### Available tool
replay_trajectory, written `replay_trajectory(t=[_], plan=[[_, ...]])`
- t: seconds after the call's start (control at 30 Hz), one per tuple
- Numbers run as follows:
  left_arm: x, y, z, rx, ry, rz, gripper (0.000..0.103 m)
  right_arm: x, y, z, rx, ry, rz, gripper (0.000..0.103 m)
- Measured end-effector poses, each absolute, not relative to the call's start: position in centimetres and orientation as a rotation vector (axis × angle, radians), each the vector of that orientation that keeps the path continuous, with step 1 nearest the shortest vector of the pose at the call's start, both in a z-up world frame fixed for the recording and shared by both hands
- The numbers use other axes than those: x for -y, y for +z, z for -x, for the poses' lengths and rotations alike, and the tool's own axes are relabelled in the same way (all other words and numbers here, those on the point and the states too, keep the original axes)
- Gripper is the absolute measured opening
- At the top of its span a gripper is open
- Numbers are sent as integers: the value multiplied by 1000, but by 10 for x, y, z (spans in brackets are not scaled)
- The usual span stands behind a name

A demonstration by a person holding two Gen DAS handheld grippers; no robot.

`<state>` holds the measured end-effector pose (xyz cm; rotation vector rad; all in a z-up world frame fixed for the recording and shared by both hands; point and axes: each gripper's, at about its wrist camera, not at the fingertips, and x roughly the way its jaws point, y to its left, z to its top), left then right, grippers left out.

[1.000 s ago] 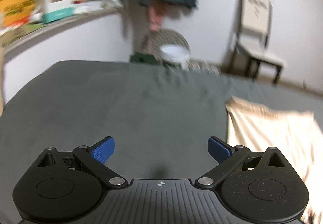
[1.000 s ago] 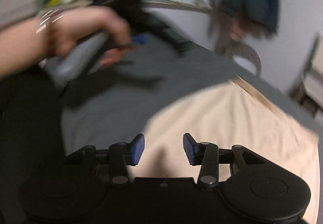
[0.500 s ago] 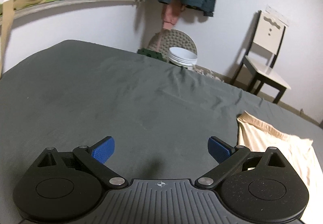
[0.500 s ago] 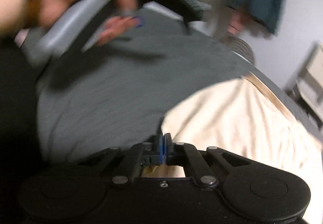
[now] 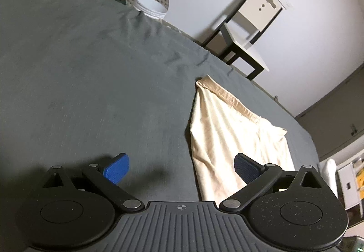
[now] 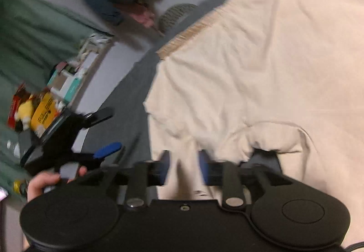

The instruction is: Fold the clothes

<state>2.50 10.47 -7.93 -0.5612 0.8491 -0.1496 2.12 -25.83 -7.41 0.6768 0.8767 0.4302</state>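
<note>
Cream garment point(image 5: 229, 138): partly folded on grey bed point(image 5: 91, 83); further folds judged outstanding. Left hand-held gripper point(image 5: 180, 168): wide, empty. Right hand-held gripper point(image 6: 183, 169): narrowly parted astride cloth, grip unclear.

The left gripper point(image 5: 182, 170) was held with its jaws spread wide, the blue pads point(image 5: 117, 171) well apart and nothing between them. In the right wrist view a hand point(image 6: 45, 183) gripped its grey handle. The right gripper point(image 6: 184, 168) appeared motion-blurred; its jaws stood a short way apart with a gap visible between the pads, over pale fabric.
</note>
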Motion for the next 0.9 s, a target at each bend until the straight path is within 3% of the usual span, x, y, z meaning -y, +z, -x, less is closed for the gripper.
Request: replay_trajectory(t=[0.23,0.37,0.7,0.73,0.8,0.9], plan=[[-105,-84,-27,-869,-108,563,99,169,-36,19,-710,430,45,32],[-107,-83,-31,-865,-98,578,99,140,-37,28,-678,408,259,29],[-107,-84,-33,-871,-111,576,99,154,-49,4,-769,333,67,15],[-108,-84,-34,-871,-107,583,99,159,-50,1,-780,331,37,7],[-111,-85,-35,-870,-97,598,99,167,-51,-3,-796,322,-17,3],[-115,-86,-35,-871,-83,621,99,177,-46,-6,-803,329,-96,2]])
